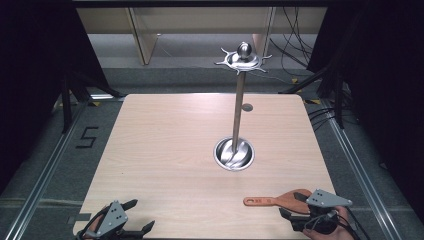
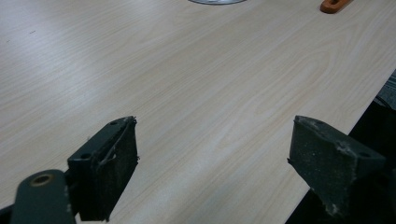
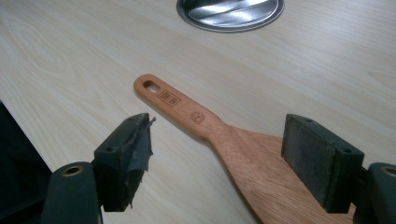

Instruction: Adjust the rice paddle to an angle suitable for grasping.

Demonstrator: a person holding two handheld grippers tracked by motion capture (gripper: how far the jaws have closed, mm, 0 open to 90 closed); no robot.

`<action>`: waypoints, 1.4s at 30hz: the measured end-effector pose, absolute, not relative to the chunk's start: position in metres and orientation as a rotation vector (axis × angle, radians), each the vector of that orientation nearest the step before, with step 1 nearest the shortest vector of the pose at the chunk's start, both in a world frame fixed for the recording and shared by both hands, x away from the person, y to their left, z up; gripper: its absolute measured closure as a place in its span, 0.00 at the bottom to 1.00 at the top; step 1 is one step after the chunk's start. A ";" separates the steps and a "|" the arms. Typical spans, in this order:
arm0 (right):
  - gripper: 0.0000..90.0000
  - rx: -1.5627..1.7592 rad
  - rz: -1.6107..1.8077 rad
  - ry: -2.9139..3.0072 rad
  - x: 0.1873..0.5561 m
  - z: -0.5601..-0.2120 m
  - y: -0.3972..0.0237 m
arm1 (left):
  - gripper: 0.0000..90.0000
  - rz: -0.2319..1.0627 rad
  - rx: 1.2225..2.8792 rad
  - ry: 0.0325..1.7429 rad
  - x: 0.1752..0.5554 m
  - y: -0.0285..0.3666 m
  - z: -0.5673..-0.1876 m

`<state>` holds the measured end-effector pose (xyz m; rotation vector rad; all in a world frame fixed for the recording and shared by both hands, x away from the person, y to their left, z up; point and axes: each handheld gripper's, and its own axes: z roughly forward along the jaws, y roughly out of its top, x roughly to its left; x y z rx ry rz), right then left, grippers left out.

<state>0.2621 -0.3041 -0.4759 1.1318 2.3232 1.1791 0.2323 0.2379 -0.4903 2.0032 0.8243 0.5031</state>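
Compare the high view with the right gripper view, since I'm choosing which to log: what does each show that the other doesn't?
High view alone: the stand's pole and hooked top, the left gripper, the floor. Right gripper view alone: stamped marks on the wooden spatula handle, and its blade lying between open fingers. Shared: spatula, round steel base, table.
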 end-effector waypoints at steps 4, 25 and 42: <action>0.28 1.095 1.162 2.328 0.264 -0.475 -0.305 | 0.16 0.487 2.007 0.853 0.231 0.237 -0.491; 0.31 0.978 1.020 2.471 0.278 -0.466 -0.284 | 0.16 0.487 2.000 0.863 0.231 0.237 -0.491; 0.41 0.860 0.842 2.650 0.307 -0.474 -0.255 | 0.16 0.483 1.996 0.860 0.231 0.236 -0.492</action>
